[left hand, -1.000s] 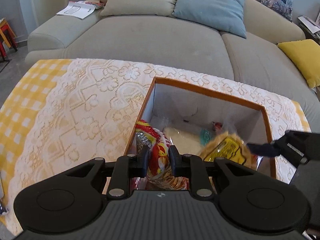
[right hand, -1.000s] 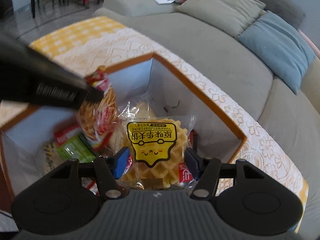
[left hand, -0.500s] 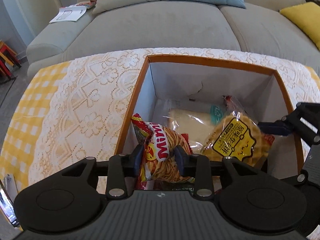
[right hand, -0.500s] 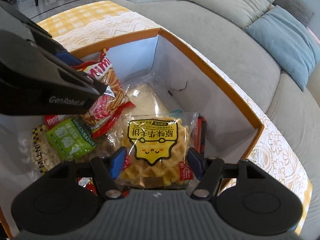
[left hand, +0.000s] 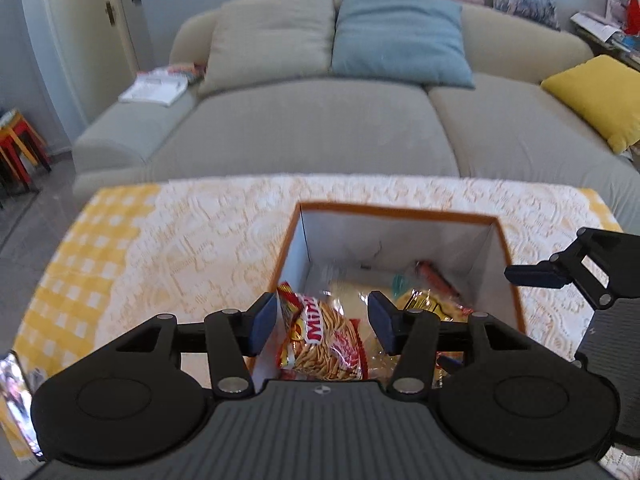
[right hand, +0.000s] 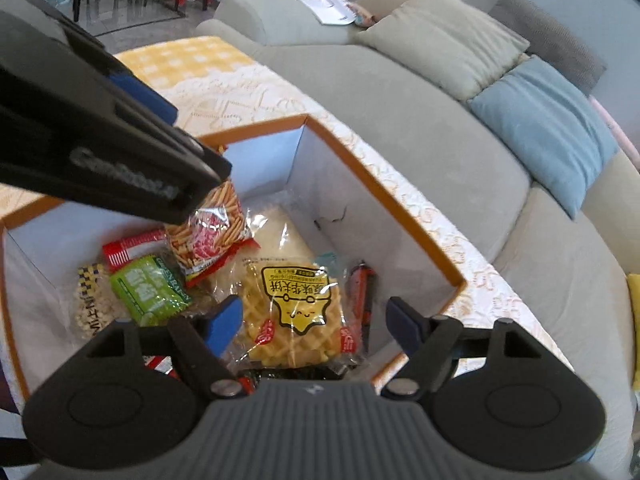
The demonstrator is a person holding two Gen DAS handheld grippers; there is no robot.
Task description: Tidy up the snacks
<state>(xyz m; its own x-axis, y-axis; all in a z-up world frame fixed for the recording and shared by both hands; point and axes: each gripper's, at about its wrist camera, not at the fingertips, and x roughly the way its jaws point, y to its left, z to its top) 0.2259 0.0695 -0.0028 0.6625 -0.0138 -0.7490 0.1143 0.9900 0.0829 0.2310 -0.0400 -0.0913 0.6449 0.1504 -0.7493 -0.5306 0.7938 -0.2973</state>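
Note:
An orange-rimmed cardboard box (left hand: 400, 211) stands on the table, and several snack packets lie in it. My left gripper (left hand: 322, 320) hangs over the box's near left corner with its jaws opening. The red Mimi stick-snack bag (left hand: 324, 344) lies below and between its pads, which do not touch it. My right gripper (right hand: 316, 320) is also opening above the yellow waffle packet (right hand: 296, 312), which rests flat in the box clear of both pads. Beside these lie a green packet (right hand: 148, 290), a pale bread packet (right hand: 276, 236), a slim red packet (right hand: 362, 292) and the Mimi bag (right hand: 212, 236).
The table wears a yellow checked cloth with a white lace runner (left hand: 200, 248). A grey sofa (left hand: 320, 132) with beige, blue and yellow cushions runs behind it, with a magazine (left hand: 156, 86) on its arm. Red and yellow stools (left hand: 20, 148) stand at far left.
Both grippers have opened and risen above the box. The left let go of the Mimi bag and the right let go of the waffle packet. Both packets now lie inside.

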